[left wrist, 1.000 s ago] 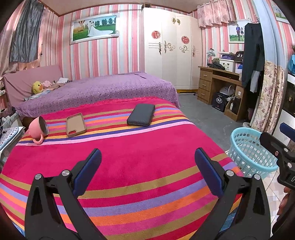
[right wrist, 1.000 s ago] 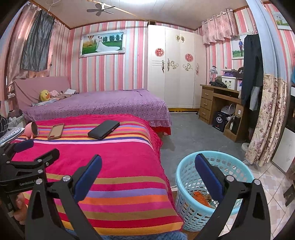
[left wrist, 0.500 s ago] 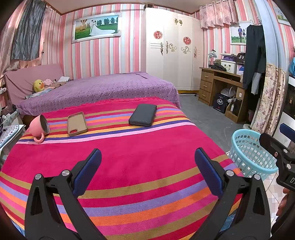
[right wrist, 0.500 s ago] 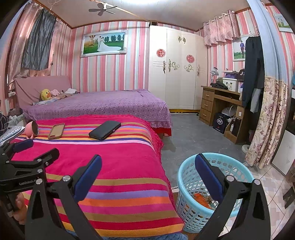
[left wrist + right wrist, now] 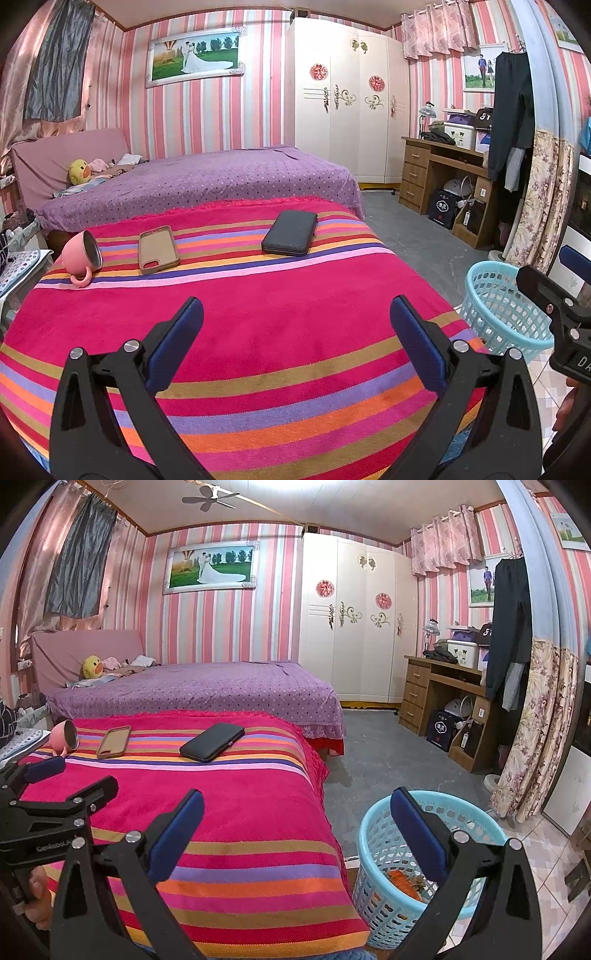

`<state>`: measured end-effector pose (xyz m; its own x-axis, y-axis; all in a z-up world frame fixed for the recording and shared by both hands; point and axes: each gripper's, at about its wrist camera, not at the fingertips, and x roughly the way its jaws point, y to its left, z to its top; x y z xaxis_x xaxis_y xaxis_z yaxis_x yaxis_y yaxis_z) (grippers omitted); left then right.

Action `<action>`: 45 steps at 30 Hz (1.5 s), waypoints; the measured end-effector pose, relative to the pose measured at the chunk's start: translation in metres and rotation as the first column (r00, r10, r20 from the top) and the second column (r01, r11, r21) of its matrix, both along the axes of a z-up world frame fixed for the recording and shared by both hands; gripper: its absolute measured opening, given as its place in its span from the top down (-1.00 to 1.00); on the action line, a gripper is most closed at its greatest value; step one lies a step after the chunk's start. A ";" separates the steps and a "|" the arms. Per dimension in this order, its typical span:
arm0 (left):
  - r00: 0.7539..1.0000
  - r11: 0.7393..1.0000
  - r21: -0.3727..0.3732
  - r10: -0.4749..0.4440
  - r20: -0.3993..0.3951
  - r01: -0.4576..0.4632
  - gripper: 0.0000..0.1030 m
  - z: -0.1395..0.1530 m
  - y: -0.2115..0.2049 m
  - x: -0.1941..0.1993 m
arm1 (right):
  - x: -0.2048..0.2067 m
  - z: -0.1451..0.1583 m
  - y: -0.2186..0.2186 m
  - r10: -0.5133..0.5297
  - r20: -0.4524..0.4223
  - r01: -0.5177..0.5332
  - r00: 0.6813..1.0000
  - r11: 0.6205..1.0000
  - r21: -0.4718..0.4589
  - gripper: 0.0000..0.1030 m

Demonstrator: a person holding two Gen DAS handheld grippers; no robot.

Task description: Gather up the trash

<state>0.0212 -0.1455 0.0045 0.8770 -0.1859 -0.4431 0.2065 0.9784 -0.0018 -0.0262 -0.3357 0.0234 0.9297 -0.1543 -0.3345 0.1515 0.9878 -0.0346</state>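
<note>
Both grippers, left gripper (image 5: 295, 332) and right gripper (image 5: 295, 823), hover with fingers spread, empty. At eleven o'clock a mug (image 5: 79, 254), phone case (image 5: 158, 249) and wallet (image 5: 290, 232) lie on the striped bed (image 5: 277, 332); the basket (image 5: 373, 849) stands at four.

Left gripper (image 5: 66, 775), seen from right wrist view: white lettering "GenRobot" on black body, end of word hidden. Right gripper (image 5: 554, 291), seen from left wrist view: white letters "DA" on black body, rest cut off. Dark bag (image 5: 441, 725) under desk (image 5: 443, 686): round white emblem with characters, too small to read. Dark box (image 5: 484, 117) on desk: white marks, unclear.
</note>
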 end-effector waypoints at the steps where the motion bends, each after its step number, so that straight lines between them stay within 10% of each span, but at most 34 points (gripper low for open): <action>1: 1.000 1.000 -0.001 -0.001 -0.001 0.001 -0.89 0.000 0.000 0.000 | 0.000 0.000 0.000 0.001 0.000 -0.001 1.000 1.000 0.001 -0.91; 45: 1.000 1.000 -0.006 0.002 0.003 -0.002 -0.89 0.006 0.008 0.000 | 0.002 0.000 0.004 0.001 0.002 -0.001 1.000 1.000 -0.004 -0.91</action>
<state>0.0215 -0.1377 0.0108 0.8788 -0.1870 -0.4391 0.2049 0.9788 -0.0068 -0.0241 -0.3315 0.0238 0.9304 -0.1552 -0.3320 0.1510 0.9878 -0.0386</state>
